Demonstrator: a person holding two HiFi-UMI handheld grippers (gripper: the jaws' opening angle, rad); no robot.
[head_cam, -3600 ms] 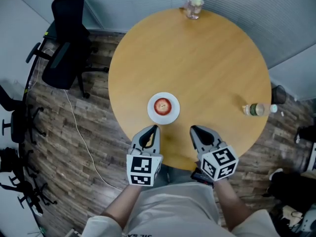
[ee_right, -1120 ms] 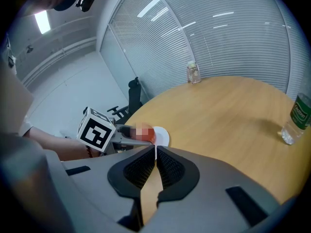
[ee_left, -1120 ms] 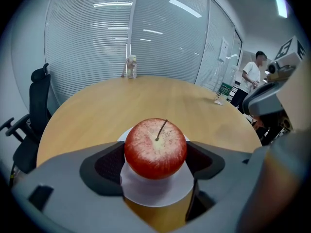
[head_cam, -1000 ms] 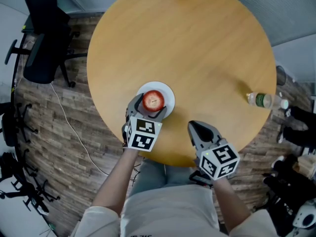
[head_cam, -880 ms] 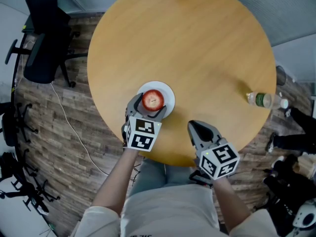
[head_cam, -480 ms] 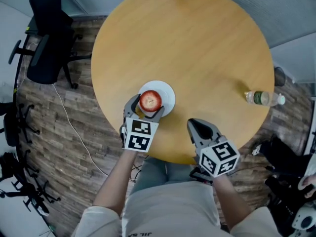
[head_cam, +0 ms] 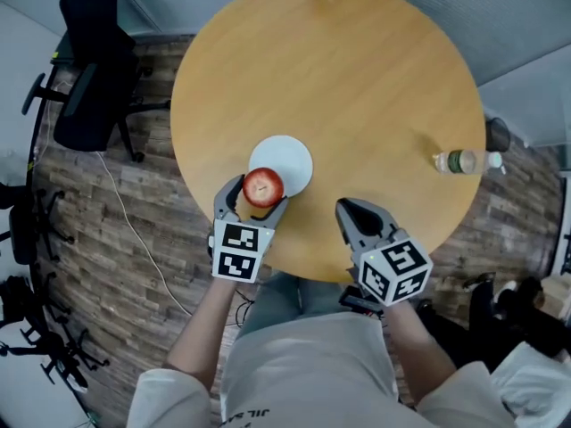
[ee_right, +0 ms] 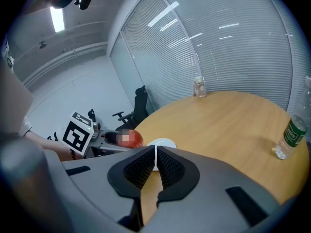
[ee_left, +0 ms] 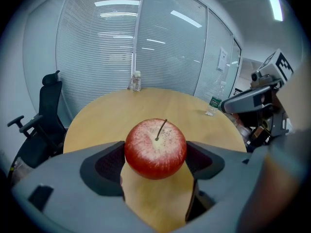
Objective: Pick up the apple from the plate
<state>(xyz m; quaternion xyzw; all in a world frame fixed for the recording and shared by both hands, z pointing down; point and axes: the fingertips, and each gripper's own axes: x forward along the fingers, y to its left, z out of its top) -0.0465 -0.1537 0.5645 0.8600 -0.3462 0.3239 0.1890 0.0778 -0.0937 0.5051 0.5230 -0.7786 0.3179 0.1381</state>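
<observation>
Pinching the apple (ee_left: pixel 155 148) by its sides, the left tool (head_cam: pixel 257 196) holds it stem up, its core axis upright, off the plate (head_cam: pixel 290 157) and above the worktop (head_cam: pixel 357 87) near the front edge. Half a second ago it hung over the plate. The right tool (ee_right: pixel 155 160) is pressed together, empty.

The right claw (ee_right: pixel 155 152) fills the lower frame, its two dark ribbed jaws pressed together with nothing between them. Just past their tips a white plate (ee_right: pixel 164 142) lies bare on the round wooden desk (ee_right: pixel 228 120). Left of the plate, the left claw (ee_right: pixel 116 138) carries a red apple (ee_right: pixel 138 139) at its tip. A plastic bottle (ee_right: pixel 290 132) stands at the desk's right edge and a small jar (ee_right: pixel 198 87) at its far edge. A black office chair (ee_right: pixel 142 102) stands behind, by the blinds.
</observation>
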